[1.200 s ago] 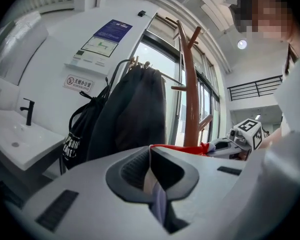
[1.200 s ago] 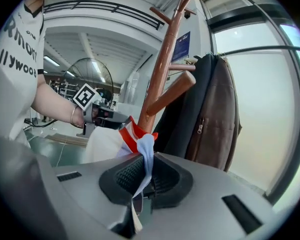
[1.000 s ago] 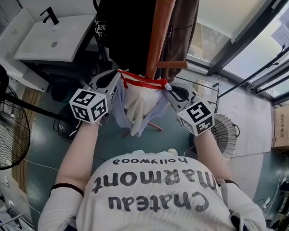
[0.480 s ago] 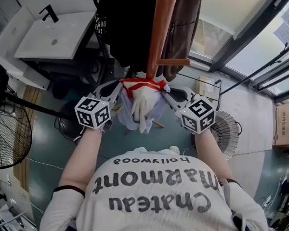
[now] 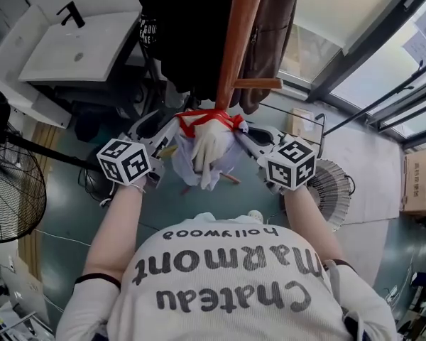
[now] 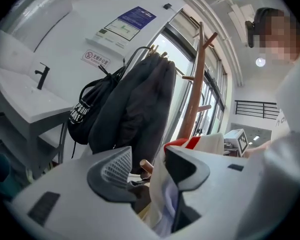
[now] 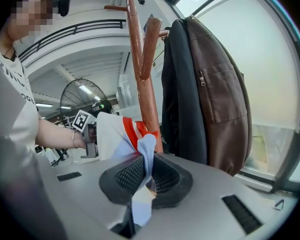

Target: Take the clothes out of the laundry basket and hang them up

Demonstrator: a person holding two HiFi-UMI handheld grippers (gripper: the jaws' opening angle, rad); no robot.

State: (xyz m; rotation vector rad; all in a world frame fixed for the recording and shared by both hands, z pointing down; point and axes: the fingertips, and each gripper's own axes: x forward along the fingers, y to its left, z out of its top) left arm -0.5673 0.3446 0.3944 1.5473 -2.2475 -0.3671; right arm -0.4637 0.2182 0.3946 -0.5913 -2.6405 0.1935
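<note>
Far left in my head view sits a white washbasin [image 5: 78,48], and below it a black floor fan [image 5: 7,190] at the frame edge. My left gripper [image 5: 165,130] comes next, its marker cube facing up at me. In the left gripper view its jaws [image 6: 150,173] have just been opening and now stand apart. A fold of the garment [image 6: 161,189] lies between them against the right-hand jaw, while the meshed left pad [image 6: 116,166] is clear of the cloth, so that claw has hold of nothing.

The garment [image 5: 209,148], white and pale blue with a red band, hangs bunched between my two grippers, right in front of the reddish wooden coat stand [image 5: 238,34]. I cannot tell whether it rests on a peg. A black bag [image 5: 174,27] hangs on the stand's left side and a brown jacket [image 5: 273,27] on its right.

My right gripper [image 5: 252,137] is clamped. In the right gripper view its pads [image 7: 132,176] are pressed together on a pale blue fold of the garment [image 7: 115,129], whose red band sits just beside the stand's pole [image 7: 145,84]. Further right are the window frames [image 5: 369,55] and a cardboard box [image 5: 415,183] at the edge
</note>
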